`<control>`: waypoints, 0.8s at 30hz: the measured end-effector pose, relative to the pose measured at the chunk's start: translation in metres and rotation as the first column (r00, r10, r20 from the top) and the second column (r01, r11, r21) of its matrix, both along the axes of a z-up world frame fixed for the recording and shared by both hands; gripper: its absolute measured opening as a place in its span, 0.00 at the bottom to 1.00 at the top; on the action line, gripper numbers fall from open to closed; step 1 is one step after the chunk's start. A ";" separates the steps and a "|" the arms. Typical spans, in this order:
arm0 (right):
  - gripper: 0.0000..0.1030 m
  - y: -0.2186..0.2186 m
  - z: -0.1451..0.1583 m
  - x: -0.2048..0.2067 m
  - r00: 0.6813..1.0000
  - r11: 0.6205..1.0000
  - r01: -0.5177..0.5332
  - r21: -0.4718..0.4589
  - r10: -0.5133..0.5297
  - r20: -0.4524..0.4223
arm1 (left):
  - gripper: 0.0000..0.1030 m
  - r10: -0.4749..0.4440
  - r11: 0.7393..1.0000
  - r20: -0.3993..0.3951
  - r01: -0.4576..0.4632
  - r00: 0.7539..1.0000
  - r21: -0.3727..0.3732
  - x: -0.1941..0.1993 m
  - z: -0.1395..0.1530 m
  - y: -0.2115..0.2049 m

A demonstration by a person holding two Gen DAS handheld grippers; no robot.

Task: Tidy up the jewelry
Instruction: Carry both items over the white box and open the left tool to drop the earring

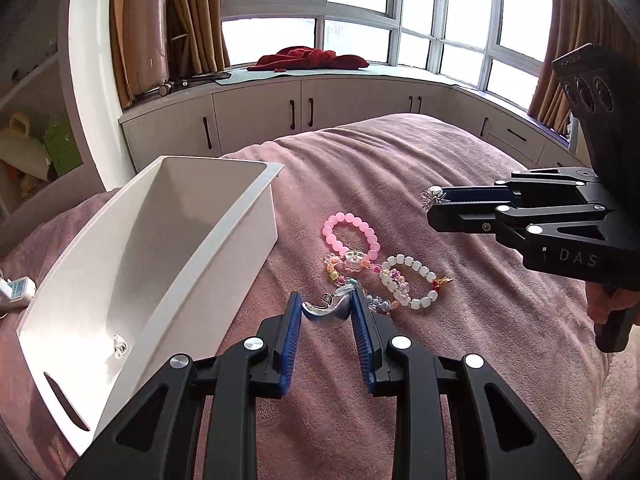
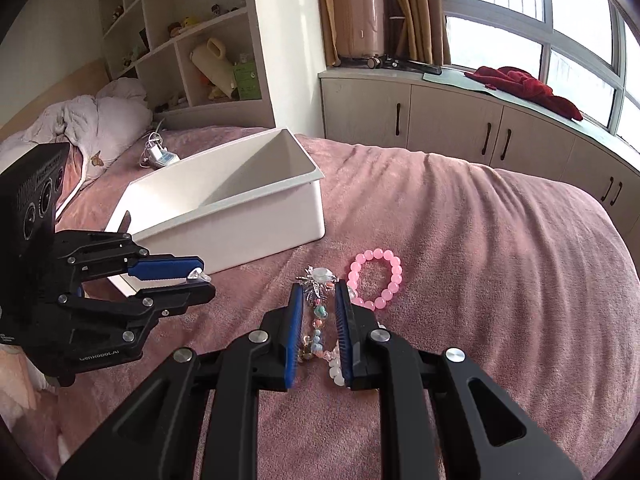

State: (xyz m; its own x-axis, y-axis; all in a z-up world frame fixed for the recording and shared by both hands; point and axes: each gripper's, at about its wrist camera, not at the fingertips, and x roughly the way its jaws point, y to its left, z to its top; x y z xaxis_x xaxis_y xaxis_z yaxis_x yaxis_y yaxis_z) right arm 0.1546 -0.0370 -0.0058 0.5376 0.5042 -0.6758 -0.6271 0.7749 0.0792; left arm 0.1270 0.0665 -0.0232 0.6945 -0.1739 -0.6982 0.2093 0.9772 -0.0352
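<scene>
My left gripper point(image 1: 326, 306) is shut on a silver curved pendant point(image 1: 325, 313), held just above the pink blanket, right of the white bin point(image 1: 248, 236). It also shows in the right wrist view point(image 2: 200, 280). My right gripper point(image 2: 318, 294) is shut on a silver sparkly brooch point(image 2: 318, 280), above the bracelets; it shows in the left wrist view point(image 1: 432, 202). On the blanket lie a pink bead bracelet point(image 1: 352, 236), a white bead bracelet point(image 1: 412, 284) and a colourful charm strand point(image 1: 348, 266). One small clear piece point(image 1: 119, 346) lies inside the bin.
The bed's pink blanket point(image 1: 400, 168) slopes away at the far and right edges. A charger and cable point(image 2: 158, 156) and a rumpled duvet point(image 2: 100, 120) lie behind the bin. Cabinets point(image 1: 280, 116) and a shelf unit point(image 2: 192, 40) stand beyond the bed.
</scene>
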 end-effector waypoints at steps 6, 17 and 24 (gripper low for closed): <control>0.16 0.060 0.038 0.003 0.996 0.997 -0.071 0.004 0.071 0.062 | 0.29 0.091 0.996 0.070 -0.092 0.993 0.009 -0.010 0.039 0.056; 0.16 0.146 0.058 0.035 0.990 0.991 -0.135 -0.006 0.135 0.038 | 0.29 0.214 0.975 0.092 -0.218 0.972 0.033 -0.007 0.066 0.146; 0.16 0.182 0.033 0.071 0.990 0.991 -0.131 -0.035 0.129 -0.062 | 0.29 0.257 0.966 0.019 -0.258 0.966 0.019 0.014 0.040 0.168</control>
